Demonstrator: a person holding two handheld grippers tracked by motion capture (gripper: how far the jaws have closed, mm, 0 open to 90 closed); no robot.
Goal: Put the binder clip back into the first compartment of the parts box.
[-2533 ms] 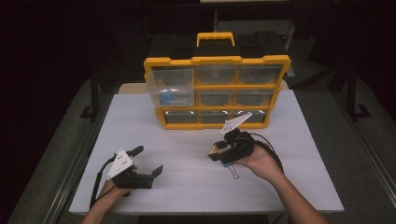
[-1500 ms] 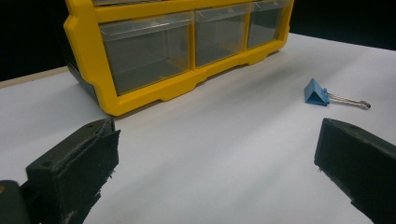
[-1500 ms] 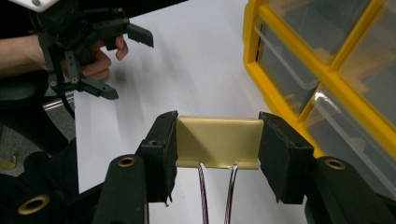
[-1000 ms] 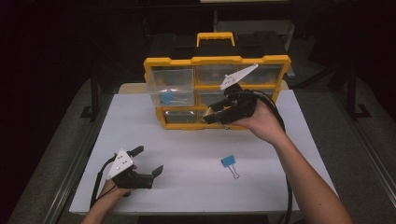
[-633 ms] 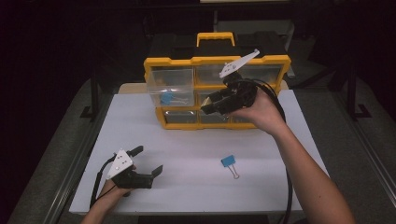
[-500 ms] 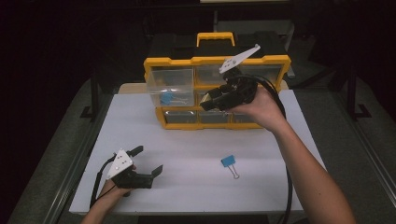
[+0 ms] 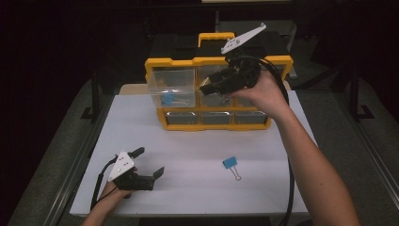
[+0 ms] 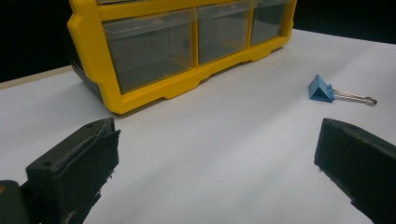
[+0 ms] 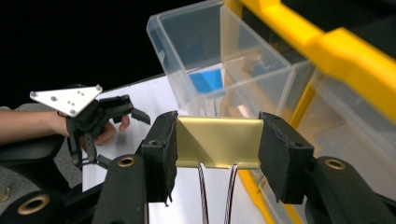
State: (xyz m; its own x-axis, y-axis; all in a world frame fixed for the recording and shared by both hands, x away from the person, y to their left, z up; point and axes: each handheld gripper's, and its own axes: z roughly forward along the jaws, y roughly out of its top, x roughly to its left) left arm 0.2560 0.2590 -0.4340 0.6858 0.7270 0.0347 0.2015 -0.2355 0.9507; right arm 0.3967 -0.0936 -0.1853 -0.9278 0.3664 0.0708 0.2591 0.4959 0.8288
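Right gripper [image 9: 217, 154] is clamping a gold clip [image 9: 218, 142] by the open drawer [image 9: 205, 51]; blue clip [image 7: 230, 163] is waiting, left gripper [image 7: 147, 165] is idling wide open.

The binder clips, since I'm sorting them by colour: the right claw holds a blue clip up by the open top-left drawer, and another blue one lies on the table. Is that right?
Not quite. The clip in the right claw is gold, not blue, as the right gripper view shows. The rest holds: it is up by the open top-left drawer, and a blue clip lies on the table.
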